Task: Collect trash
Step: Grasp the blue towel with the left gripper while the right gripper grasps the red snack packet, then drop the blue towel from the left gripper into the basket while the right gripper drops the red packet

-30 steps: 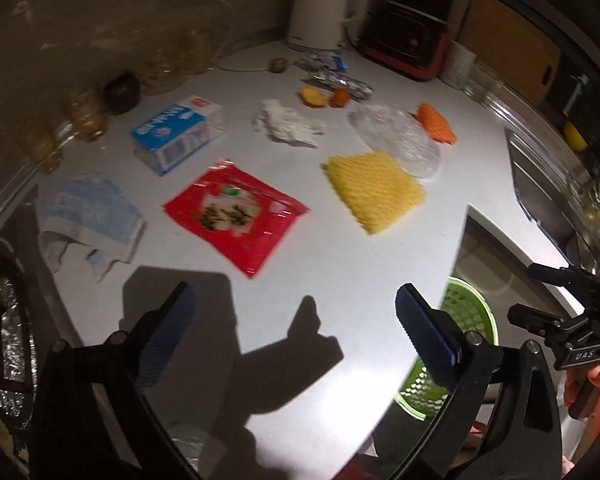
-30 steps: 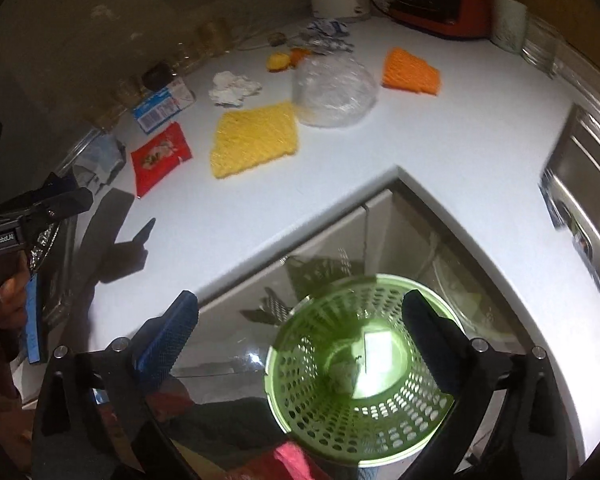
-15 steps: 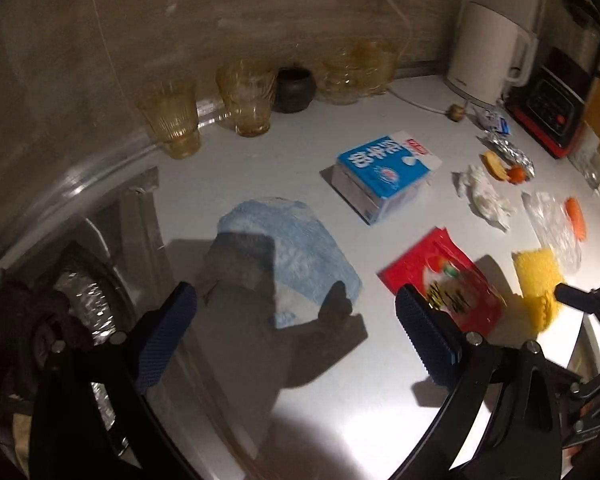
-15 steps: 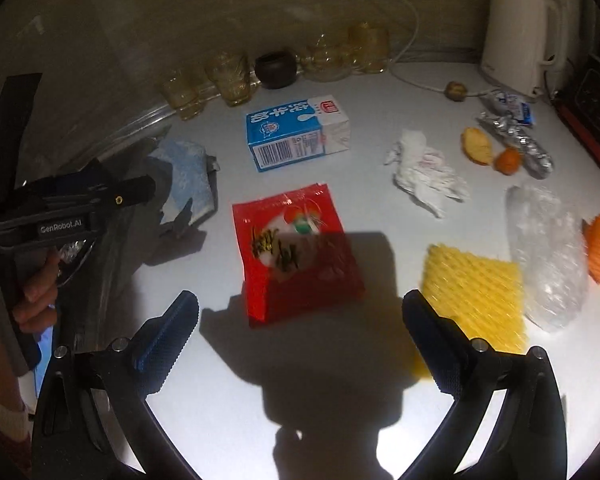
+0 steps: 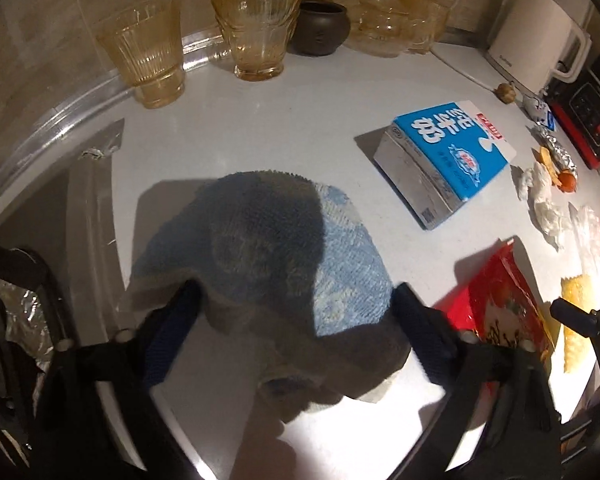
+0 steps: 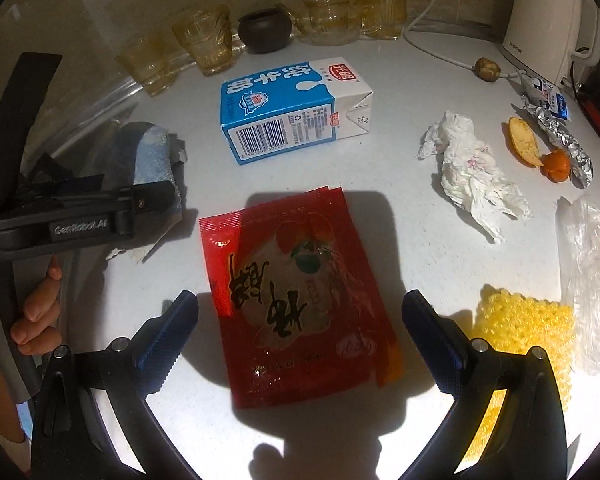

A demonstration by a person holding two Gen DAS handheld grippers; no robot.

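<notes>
My left gripper [image 5: 296, 328] is open, low over a crumpled blue cloth [image 5: 340, 256] that lies between its fingers on the white counter. My right gripper [image 6: 300, 332] is open, its fingers on either side of a red snack packet [image 6: 296, 280] lying flat. A blue-and-white milk carton [image 6: 288, 108] lies on its side behind the packet; it also shows in the left wrist view [image 5: 444, 160]. A crumpled white tissue [image 6: 472, 168], orange peel [image 6: 524, 142], foil wrapper [image 6: 568, 140], clear plastic [image 6: 592, 268] and yellow foam net [image 6: 516, 332] lie to the right.
Amber glasses [image 5: 148, 60] and a dark pot [image 5: 320, 28] stand along the back wall. A white kettle [image 6: 548, 20] with its cord stands at the back right. A stove burner [image 5: 4, 344] lies to the left of the cloth. The left gripper's body [image 6: 68, 216] shows in the right wrist view.
Both grippers swung away from the green basket and counter edge towards the left. The left one dropped low over the blue cloth; the right one closed in over the red packet.
</notes>
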